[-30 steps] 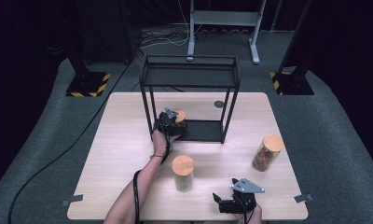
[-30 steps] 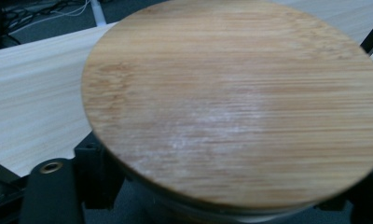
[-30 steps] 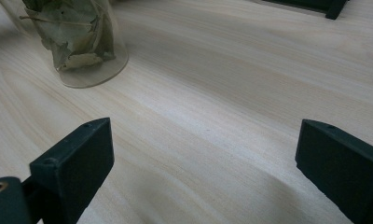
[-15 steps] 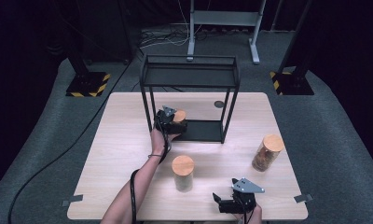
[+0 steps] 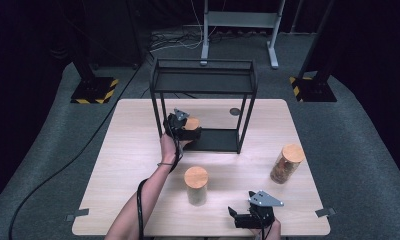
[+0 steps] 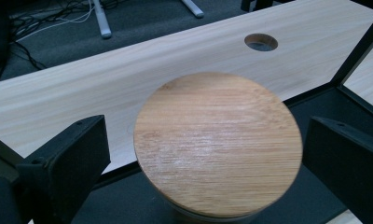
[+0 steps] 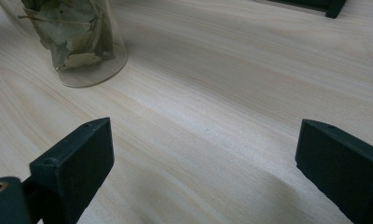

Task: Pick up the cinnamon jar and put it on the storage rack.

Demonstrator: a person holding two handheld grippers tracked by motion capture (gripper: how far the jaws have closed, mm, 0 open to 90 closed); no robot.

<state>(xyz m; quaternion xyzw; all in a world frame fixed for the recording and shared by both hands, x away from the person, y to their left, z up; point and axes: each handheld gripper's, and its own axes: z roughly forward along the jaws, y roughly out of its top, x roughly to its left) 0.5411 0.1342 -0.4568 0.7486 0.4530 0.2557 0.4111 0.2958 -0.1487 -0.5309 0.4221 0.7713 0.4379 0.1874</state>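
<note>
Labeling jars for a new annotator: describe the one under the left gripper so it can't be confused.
Find the black wire rack at the table's far side. On its bottom shelf stands a wooden-lidded jar, between the open left gripper jaws. The other two jars stand on bare tabletop.

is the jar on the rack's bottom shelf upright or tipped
Upright: the jar stands on the rack's bottom shelf, its round wooden lid facing up, between the open left gripper's jaws, neither touching.

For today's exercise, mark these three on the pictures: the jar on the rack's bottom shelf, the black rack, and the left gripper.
jar on the shelf (image 6: 217,140), left gripper view, middle of its wooden lid.
black rack (image 5: 203,62), high view, back bar of its top frame.
left gripper (image 6: 205,161), left gripper view, midway between its open jaws.
</note>
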